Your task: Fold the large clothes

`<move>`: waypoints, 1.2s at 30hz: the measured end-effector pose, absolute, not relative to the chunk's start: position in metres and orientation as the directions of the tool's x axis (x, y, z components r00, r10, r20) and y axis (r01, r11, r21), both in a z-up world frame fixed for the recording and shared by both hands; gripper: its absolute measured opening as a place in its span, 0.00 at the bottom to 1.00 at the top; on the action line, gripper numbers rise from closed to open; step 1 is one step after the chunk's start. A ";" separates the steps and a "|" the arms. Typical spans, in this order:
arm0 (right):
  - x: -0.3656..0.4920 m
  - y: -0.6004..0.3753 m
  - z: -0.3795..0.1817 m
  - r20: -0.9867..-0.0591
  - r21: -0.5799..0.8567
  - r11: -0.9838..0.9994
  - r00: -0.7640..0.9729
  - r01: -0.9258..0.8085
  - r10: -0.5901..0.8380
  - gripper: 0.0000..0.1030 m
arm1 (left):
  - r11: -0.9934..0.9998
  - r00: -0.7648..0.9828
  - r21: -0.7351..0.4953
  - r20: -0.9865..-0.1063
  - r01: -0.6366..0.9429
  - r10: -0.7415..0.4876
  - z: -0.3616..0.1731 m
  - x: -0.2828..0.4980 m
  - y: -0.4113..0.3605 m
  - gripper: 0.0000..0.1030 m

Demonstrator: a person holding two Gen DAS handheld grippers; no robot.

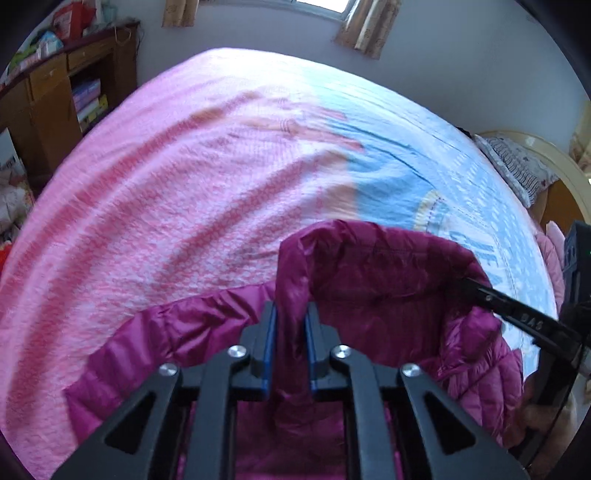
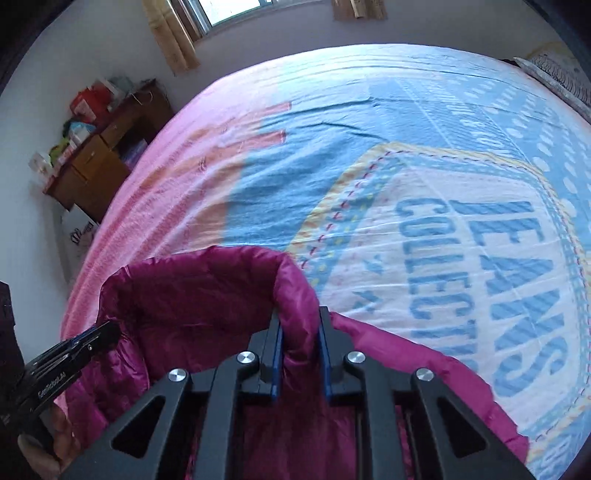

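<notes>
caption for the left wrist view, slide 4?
Left gripper shut on magenta puffer jacket over bed; right gripper alongside.

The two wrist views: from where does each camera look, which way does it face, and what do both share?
Left wrist: sits on the left gripper, facing down across the bed; its fingers pinch the magenta jacket; right gripper enters at right.
Right wrist: sits on the right gripper, same direction; fingers pinch the jacket's other fold; a hand and left gripper show at left.
Shared: jacket, bed, window, wooden desk.
</notes>
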State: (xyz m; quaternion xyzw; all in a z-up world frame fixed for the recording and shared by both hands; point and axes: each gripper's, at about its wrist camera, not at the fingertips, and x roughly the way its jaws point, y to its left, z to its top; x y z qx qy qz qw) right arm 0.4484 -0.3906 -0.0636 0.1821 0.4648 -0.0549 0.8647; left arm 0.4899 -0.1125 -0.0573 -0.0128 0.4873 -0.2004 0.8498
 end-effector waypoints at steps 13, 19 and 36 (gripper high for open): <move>0.365 -0.390 -0.070 -0.794 0.210 0.947 0.608 0.244 0.019 0.13 | 0.932 0.519 -0.113 -0.805 0.343 -0.288 -0.059 0.450 -0.089 0.11; 0.358 -0.385 -0.100 -0.783 0.179 0.951 0.621 0.253 -0.018 0.12 | 0.950 0.495 -0.122 -0.831 0.286 -0.256 -0.101 0.456 -0.085 0.17; 0.322 -0.396 -0.064 -0.703 0.238 0.934 0.711 0.268 -0.025 0.30 | 0.974 0.605 -0.033 -0.779 0.226 -0.166 -0.108 0.451 -0.098 0.25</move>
